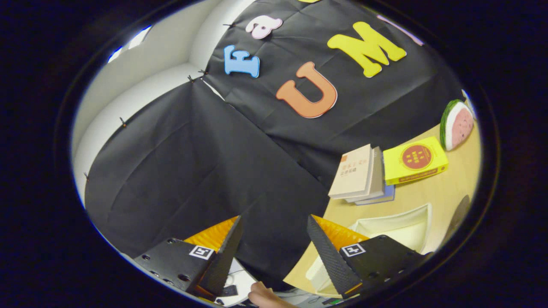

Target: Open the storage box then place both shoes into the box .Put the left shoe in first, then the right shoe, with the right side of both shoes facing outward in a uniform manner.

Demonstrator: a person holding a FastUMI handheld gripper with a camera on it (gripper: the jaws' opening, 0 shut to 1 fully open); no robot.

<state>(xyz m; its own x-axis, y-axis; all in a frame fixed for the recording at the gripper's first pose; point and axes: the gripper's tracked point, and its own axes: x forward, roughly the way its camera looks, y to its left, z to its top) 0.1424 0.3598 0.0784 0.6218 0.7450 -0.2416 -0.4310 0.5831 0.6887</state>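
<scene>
Storage box, pale and open-topped, sits on the wooden surface just beyond the right finger of the hand-held gripper. Black cloth hangs as the booth wall behind the surface. Past the box lies a stack of books, and beside it a yellow book. Farther off, against the cloth, stands a watermelon-slice toy. The hand-held gripper's fingers stand well apart with nothing between them, raised and tilted above the surface. A person's fingertip shows below the fingers.
</scene>
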